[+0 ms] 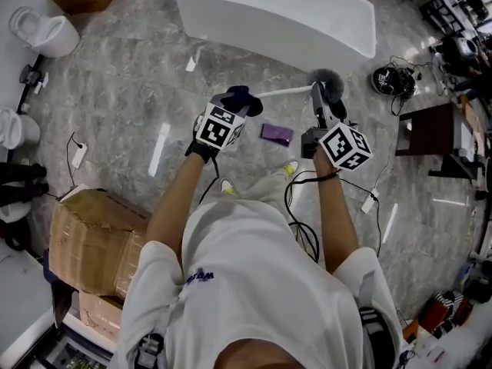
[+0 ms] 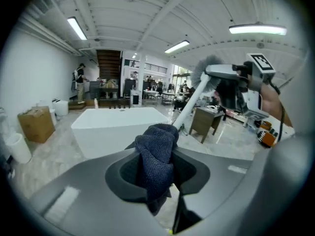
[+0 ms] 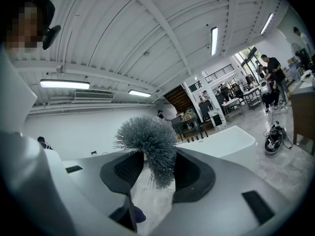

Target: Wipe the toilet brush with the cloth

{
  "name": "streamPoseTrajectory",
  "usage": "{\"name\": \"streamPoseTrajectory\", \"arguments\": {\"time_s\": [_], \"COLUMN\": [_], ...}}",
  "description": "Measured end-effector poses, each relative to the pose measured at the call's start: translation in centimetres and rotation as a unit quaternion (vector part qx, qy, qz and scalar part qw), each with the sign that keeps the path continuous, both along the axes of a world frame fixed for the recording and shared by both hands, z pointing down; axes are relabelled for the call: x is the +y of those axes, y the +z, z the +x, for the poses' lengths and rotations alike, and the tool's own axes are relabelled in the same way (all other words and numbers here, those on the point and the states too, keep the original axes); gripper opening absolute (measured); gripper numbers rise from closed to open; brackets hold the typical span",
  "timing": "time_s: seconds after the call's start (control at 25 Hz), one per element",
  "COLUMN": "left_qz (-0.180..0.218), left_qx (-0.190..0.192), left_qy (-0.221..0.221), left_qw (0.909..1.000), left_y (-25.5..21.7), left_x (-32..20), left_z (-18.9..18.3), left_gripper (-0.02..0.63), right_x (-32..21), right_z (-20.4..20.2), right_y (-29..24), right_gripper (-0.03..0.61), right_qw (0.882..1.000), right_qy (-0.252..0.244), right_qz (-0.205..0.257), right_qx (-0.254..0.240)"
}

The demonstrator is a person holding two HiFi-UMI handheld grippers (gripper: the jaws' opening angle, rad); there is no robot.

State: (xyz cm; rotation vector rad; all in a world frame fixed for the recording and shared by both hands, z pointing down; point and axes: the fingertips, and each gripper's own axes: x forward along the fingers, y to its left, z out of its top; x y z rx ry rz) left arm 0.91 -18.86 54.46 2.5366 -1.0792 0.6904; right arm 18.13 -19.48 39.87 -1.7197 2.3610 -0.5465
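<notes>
My left gripper [image 1: 233, 104] [image 2: 157, 157] is shut on a bunched dark blue cloth [image 1: 241, 98] [image 2: 156, 149], which bulges up between its jaws. My right gripper [image 1: 322, 97] [image 3: 151, 167] is shut on the grey bristle head [image 1: 327, 78] [image 3: 148, 140] of the toilet brush. The brush's white handle [image 1: 286, 91] [image 2: 190, 106] reaches across from the right gripper to the cloth, and its end meets the cloth's top. In the left gripper view the right gripper [image 2: 235, 85] shows at the upper right.
A white bathtub [image 1: 277, 10] [image 2: 118, 124] stands on the marble floor just ahead. A purple item [image 1: 277, 134] lies on the floor below the grippers. Cardboard boxes [image 1: 96, 237] sit at the left, a dark table [image 1: 434, 129] at the right, cables [image 1: 296, 198] by the feet.
</notes>
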Motion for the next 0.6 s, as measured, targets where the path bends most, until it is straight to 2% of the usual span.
{"name": "streamPoseTrajectory", "arguments": {"time_s": [0.12,0.2,0.32,0.48,0.52,0.56,0.6], "left_qz": [0.036,0.066,0.102,0.118,0.120,0.121,0.122], "left_qx": [0.018,0.026,0.019,0.025,0.031,0.039,0.047], "left_qy": [-0.035,-0.035,-0.022,0.004,0.009,0.012,0.015], "left_qw": [0.9986,0.9969,0.9944,0.9927,0.9923,0.9918,0.9914], "left_y": [-1.4,-2.4,-3.8,-5.7,-6.3,-6.8,-7.4], "left_x": [-0.8,-0.8,-0.4,0.4,0.5,0.6,0.7], "left_z": [-0.7,-0.5,0.4,1.9,2.4,2.8,3.2], "left_gripper": [0.094,0.095,0.099,0.104,0.104,0.101,0.101], "right_x": [0.2,0.3,0.5,0.9,1.1,1.2,1.4], "right_z": [-0.8,-1.5,-3.1,-5.6,-6.1,-6.6,-7.1], "right_y": [0.2,0.3,0.6,1.5,1.7,1.9,2.2], "right_gripper": [0.179,0.179,0.178,0.175,0.160,0.118,0.118], "right_qw": [1.000,1.000,1.000,0.999,0.998,0.998,0.997], "right_qy": [-0.007,-0.016,-0.030,-0.052,-0.059,-0.066,-0.072], "right_qz": [0.001,0.000,-0.004,-0.014,-0.017,-0.020,-0.021], "right_qx": [-0.008,-0.008,-0.006,0.005,0.002,-0.001,0.002]}}
